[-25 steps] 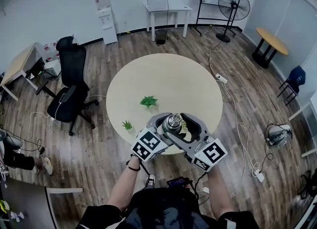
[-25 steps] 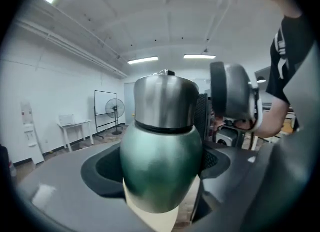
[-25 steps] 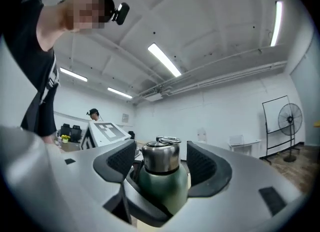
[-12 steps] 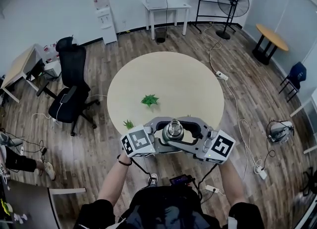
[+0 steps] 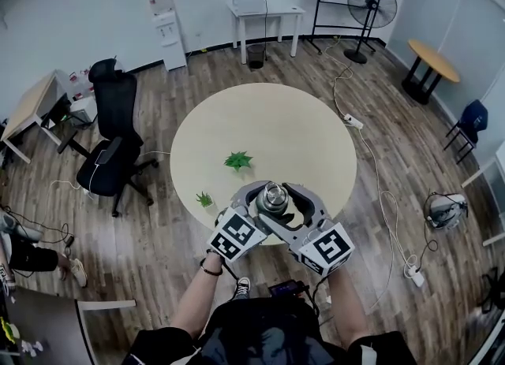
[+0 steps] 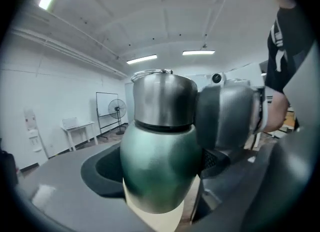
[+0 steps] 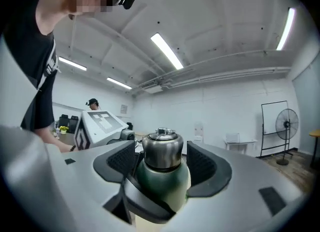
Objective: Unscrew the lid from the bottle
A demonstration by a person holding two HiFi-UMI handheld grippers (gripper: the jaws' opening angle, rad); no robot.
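A green bottle (image 5: 274, 198) with a steel lid (image 7: 161, 150) is held up over the near edge of the round table (image 5: 300, 135). My left gripper (image 6: 157, 168) is shut on the bottle's green body (image 6: 160, 176), below the lid (image 6: 162, 100). The jaws of my right gripper (image 7: 160, 163) stand either side of the lid. They are opening, and a narrow gap shows between each dark pad (image 7: 206, 168) and the lid. In the head view the left gripper (image 5: 260, 204) and the right gripper (image 5: 288, 202) curve round the bottle from below.
Two small green plants (image 5: 237, 160) (image 5: 203, 199) sit on the table just beyond and left of the bottle. A black office chair (image 5: 110, 143) stands to the table's left. Cables run across the floor on the right. Another person (image 7: 92, 103) stands far off.
Half a second ago both marker cubes sat level and wide apart. They have swung back to the slanted pose of a second ago. The bottle stays over the table's near edge.
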